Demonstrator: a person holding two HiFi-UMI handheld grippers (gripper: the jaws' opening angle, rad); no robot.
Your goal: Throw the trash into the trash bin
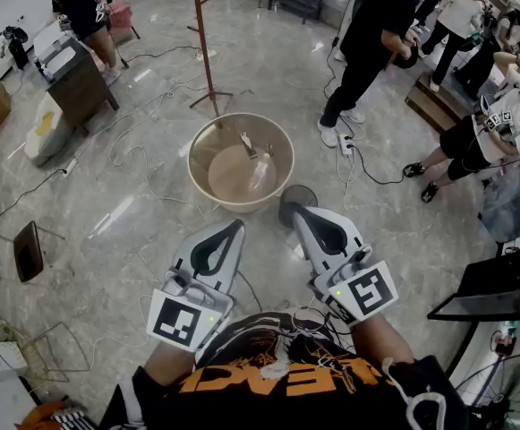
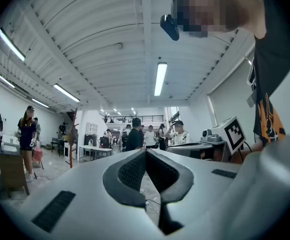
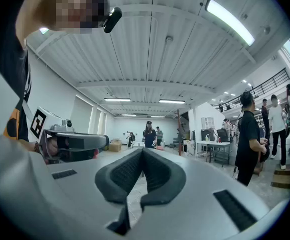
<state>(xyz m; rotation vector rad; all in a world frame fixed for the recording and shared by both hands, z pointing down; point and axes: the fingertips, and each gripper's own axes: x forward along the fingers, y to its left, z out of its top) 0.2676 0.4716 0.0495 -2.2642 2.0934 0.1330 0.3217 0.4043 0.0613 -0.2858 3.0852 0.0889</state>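
A round beige trash bin (image 1: 240,161) stands on the grey floor ahead of me, with small pieces of trash (image 1: 258,148) lying inside it. My left gripper (image 1: 235,226) and my right gripper (image 1: 292,210) are held side by side just short of the bin's near rim. Both are shut and hold nothing. In the left gripper view the jaws (image 2: 145,153) meet at their tips, pointing out across the room. The right gripper view shows the same, its jaws (image 3: 142,151) closed tip to tip and level. The bin is hidden in both gripper views.
A wooden stand (image 1: 208,52) rises behind the bin. Cables (image 1: 143,164) trail over the floor. A dark cabinet (image 1: 73,79) and several people (image 1: 371,43) stand at the back and right. A small dark disc (image 1: 297,195) lies by the bin. A laptop (image 1: 501,285) sits at right.
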